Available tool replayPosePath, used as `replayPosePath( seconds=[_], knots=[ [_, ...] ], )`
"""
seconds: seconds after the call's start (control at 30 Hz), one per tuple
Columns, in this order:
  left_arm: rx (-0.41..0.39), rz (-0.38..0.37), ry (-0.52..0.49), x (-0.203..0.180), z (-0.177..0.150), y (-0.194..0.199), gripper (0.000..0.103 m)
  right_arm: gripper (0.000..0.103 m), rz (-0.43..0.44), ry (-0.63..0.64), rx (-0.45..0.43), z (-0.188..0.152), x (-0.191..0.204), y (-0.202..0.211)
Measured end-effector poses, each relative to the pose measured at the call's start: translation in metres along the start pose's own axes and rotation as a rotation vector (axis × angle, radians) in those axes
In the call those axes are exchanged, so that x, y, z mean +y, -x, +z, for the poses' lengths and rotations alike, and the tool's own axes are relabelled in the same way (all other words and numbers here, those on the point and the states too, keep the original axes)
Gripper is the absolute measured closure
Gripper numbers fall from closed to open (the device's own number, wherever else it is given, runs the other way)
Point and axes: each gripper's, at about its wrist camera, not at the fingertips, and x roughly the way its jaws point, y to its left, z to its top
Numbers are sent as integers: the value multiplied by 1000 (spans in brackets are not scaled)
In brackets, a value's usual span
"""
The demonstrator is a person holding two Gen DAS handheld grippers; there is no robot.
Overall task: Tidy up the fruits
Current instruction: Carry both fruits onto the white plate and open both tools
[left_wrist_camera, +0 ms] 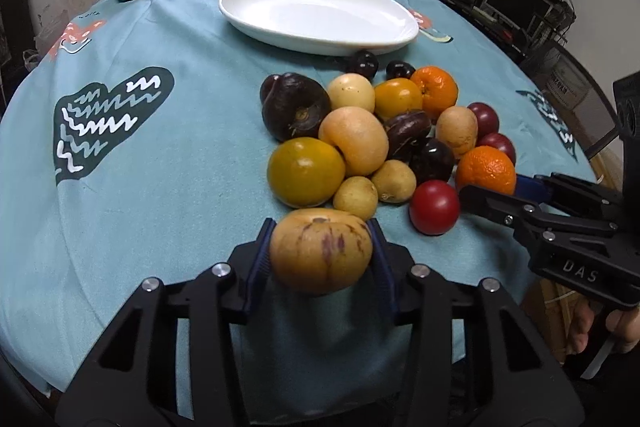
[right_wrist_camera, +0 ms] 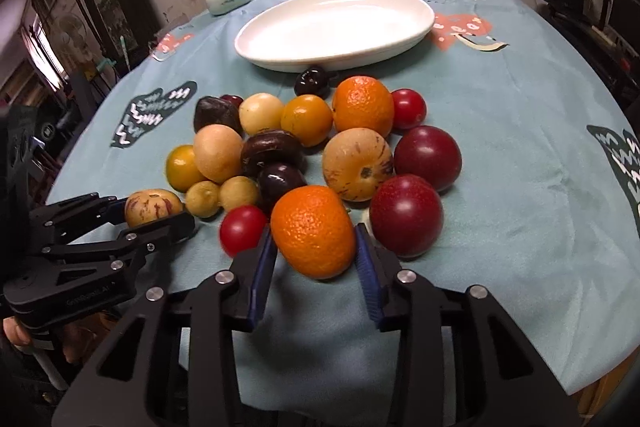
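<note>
Right gripper (right_wrist_camera: pixel 316 247) is clamped on an orange (right_wrist_camera: pixel 313 230) at the table's (right_wrist_camera: pixel 520 131) near edge. White dish (right_wrist_camera: pixel 416 27) sits toward the far edge, and the left gripper (right_wrist_camera: pixel 156 213) grips a speckled yellow fruit (right_wrist_camera: pixel 150 207).

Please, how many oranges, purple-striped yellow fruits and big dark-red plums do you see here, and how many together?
Oranges: 2
Purple-striped yellow fruits: 2
Big dark-red plums: 2
Total: 6

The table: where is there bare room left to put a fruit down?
The white oval dish is empty. Bare cloth also lies left of the fruit pile, around the dark green print, and right of the red plums. Between dish and tongs it is crowded.
</note>
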Motion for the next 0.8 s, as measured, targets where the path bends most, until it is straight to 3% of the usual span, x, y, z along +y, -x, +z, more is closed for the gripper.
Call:
replayPosePath(
  seconds=[0.13,0.47,0.6,0.8],
  knots=[
    [-53,11,-10,-3,5,20,57,64,3,1,-35,3,2,12],
    [-94,-19,-26,-6,43,31,57,63,13,11,-88,29,2,22],
    [-100,-5,-40,-5,75,22,57,63,4,30,-103,58,-1,17],
    [-89,35,-58,6,160,-11,57,64,-9,75,-105,143,-12,-5]
  ],
)
